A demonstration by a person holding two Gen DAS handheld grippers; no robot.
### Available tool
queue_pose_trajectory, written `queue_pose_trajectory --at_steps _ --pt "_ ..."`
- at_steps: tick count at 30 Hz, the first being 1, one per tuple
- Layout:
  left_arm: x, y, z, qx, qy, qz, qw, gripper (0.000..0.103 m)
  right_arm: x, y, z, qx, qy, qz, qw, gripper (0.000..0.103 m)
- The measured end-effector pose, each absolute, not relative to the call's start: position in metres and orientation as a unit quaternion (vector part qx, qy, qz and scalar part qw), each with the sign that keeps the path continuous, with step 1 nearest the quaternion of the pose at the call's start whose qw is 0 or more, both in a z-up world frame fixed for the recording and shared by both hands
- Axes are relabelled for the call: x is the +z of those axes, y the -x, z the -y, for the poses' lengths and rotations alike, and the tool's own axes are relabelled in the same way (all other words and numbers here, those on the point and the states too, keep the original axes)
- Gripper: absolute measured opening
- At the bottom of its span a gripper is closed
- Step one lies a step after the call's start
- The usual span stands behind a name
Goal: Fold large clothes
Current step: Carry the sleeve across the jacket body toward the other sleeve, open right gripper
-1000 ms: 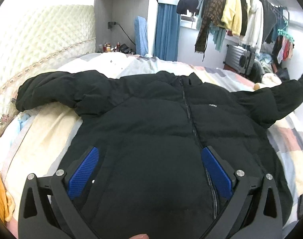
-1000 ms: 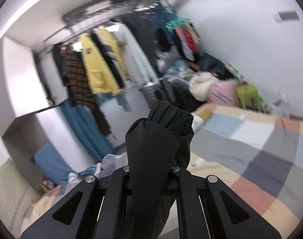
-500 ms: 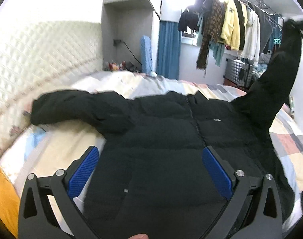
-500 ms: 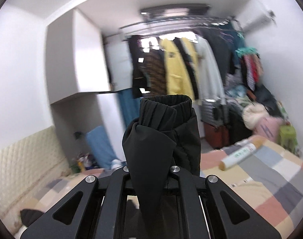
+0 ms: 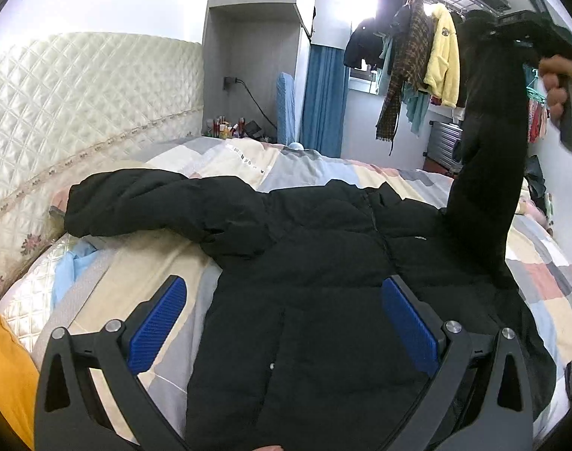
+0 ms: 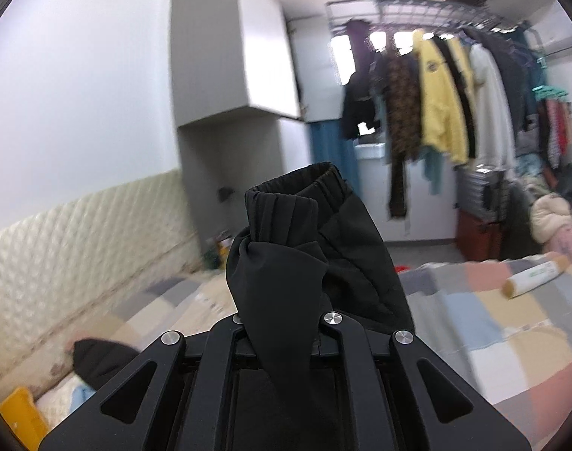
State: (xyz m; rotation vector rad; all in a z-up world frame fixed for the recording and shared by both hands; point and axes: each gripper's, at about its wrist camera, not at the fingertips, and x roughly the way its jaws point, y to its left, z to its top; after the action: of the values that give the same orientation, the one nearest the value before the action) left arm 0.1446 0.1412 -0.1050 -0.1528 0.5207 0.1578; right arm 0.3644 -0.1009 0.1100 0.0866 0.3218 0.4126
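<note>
A large black puffer jacket (image 5: 323, 300) lies front up on the bed, zipper closed, collar towards the far side. Its left sleeve (image 5: 143, 206) lies stretched out towards the headboard. My left gripper (image 5: 286, 323) is open and empty, hovering over the jacket's lower body, blue pads (image 5: 158, 319) wide apart. My right gripper (image 6: 286, 323) is shut on the right sleeve (image 6: 304, 255) near the elastic cuff and holds it high above the bed. In the left wrist view that sleeve (image 5: 485, 173) rises steeply from the shoulder to the right gripper (image 5: 518, 30).
The bed has a patchwork cover (image 5: 541, 274) and a quilted cream headboard (image 5: 79, 112). An orange item (image 5: 4, 376) sits at the near left. A rail of hanging clothes (image 6: 455, 94), a grey cabinet (image 5: 255, 56) and a roll (image 6: 533, 274) on the bed lie beyond.
My right gripper has lifted the right sleeve from the bed to high in the air and swung towards the jacket's middle. My left gripper has shifted left over the jacket, still open.
</note>
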Motion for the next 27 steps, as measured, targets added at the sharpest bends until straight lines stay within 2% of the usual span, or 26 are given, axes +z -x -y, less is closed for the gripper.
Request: queue_pose_trajectory --at_steps 17,27 --pt "-0.116 -0.146 -0.179 0.101 0.106 -0.257 0.955 0.103 -0.074 -0.386 -0.040 0.320 -0.014 -0.293 0.901 0.009" --pt "-0.133 -0.156 -0.197 0.093 0.147 -0.269 0.947 0.103 -0.168 -0.393 -0.072 0.341 0.000 -0.361 0.868 0.009"
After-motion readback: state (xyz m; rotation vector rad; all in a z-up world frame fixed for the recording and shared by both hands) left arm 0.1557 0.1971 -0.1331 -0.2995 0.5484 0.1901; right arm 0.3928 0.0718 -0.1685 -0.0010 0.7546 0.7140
